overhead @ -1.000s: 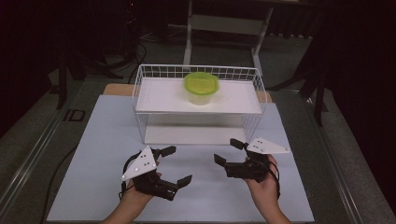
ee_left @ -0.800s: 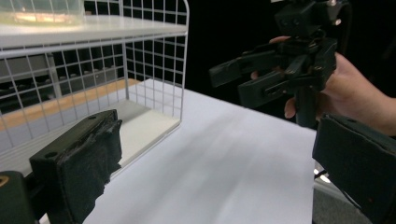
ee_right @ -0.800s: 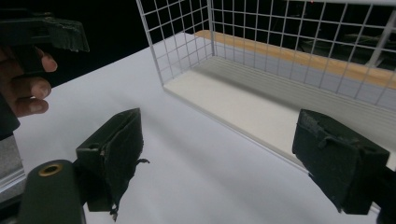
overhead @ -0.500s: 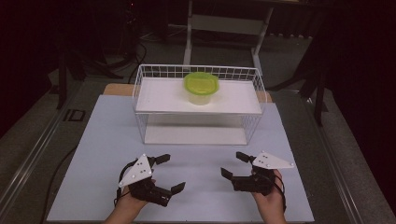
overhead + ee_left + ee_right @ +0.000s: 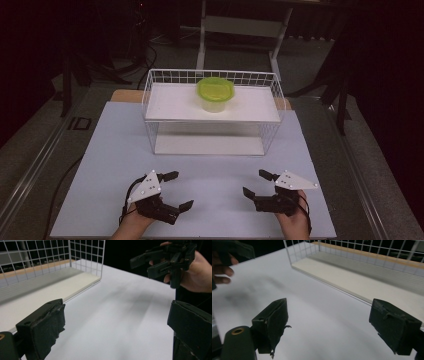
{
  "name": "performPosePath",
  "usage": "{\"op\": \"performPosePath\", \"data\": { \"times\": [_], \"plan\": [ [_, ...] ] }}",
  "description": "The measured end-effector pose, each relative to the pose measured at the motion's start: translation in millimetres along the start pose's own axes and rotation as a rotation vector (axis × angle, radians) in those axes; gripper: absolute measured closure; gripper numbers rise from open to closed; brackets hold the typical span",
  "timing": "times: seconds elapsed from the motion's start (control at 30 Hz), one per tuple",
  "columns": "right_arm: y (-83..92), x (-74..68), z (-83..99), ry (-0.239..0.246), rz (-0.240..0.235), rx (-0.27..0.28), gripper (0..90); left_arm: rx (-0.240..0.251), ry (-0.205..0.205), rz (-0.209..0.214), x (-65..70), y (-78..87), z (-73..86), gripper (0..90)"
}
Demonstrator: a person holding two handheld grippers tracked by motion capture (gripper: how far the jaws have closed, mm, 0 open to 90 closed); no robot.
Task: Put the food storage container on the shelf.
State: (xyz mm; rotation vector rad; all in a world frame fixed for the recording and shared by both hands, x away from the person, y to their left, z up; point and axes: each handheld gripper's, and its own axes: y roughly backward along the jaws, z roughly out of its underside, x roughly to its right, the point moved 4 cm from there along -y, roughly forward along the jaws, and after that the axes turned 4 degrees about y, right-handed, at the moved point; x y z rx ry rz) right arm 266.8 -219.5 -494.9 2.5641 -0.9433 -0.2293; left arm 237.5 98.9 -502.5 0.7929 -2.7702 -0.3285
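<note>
Near the table's front edge, the left gripper (image 5: 174, 191) and right gripper (image 5: 258, 183) hover over the white tabletop (image 5: 215, 170), jaws spread wide, holding nothing. Beyond them stands a white wire rack (image 5: 274, 131); on its upper shelf sits a clear tub with a green lid (image 5: 215, 93), well apart from both grippers.

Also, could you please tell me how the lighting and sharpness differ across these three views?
High view: white table well lit, surroundings almost black, green-lidded container fairly sharp. Left gripper view: soft streaky shadows on the table, wire rack sharp, near jaws slightly soft. Right gripper view: hand at the left edge is blurred.
</note>
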Motion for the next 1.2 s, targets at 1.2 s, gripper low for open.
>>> {"op": "performPosePath", "data": {
  "times": [1.2],
  "plan": [
    [-4.2, 4.8, 8.2, -0.003, -0.010, 0.006, 14.4, 0.033, -0.003, -0.031, -4.6, 5.5, 2.3, 2.1]
  ]
}}
